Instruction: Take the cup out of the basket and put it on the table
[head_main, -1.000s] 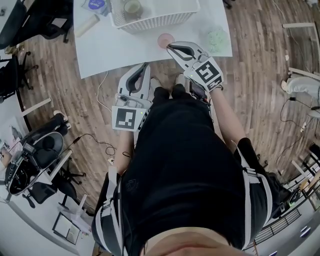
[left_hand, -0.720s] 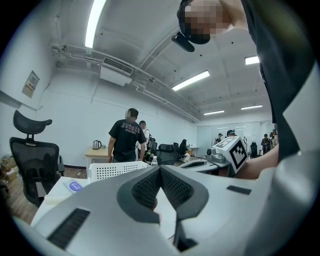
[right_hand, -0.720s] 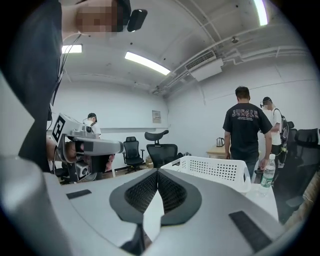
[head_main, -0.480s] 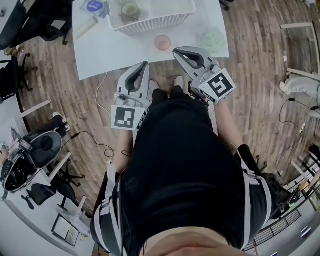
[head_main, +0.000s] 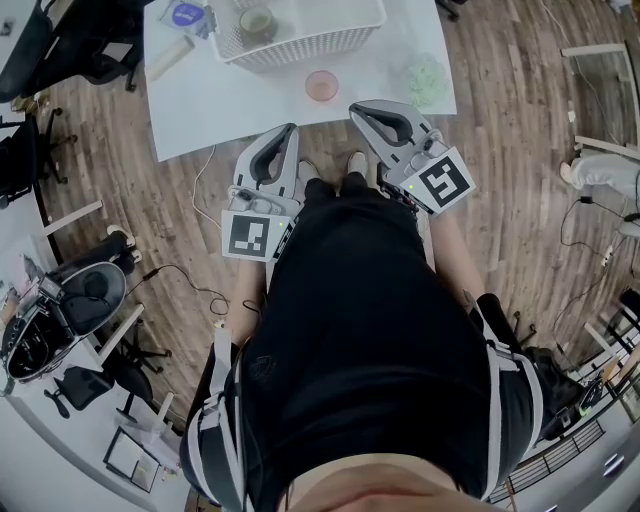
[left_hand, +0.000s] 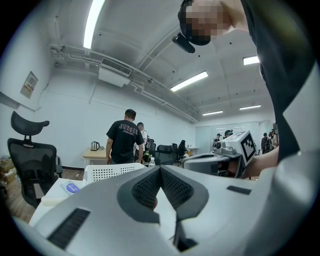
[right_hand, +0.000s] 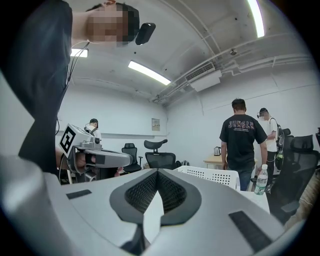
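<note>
We are holding both grippers close before our body, above the wooden floor (head_main: 500, 150), and their tips are just reaching the near edge of the white table (head_main: 200, 110). The left gripper (head_main: 288, 133) is pointing forward, its jaws pressed together with nothing between them. The right gripper (head_main: 356, 108) is slanting toward the left, also closed and empty. Just past the edge, the pink cup (head_main: 321, 85) is resting on the table, between the two tips and touching neither. Further back, the white basket (head_main: 300, 42) is sitting apart from the cup, leaving bare table between them.
</note>
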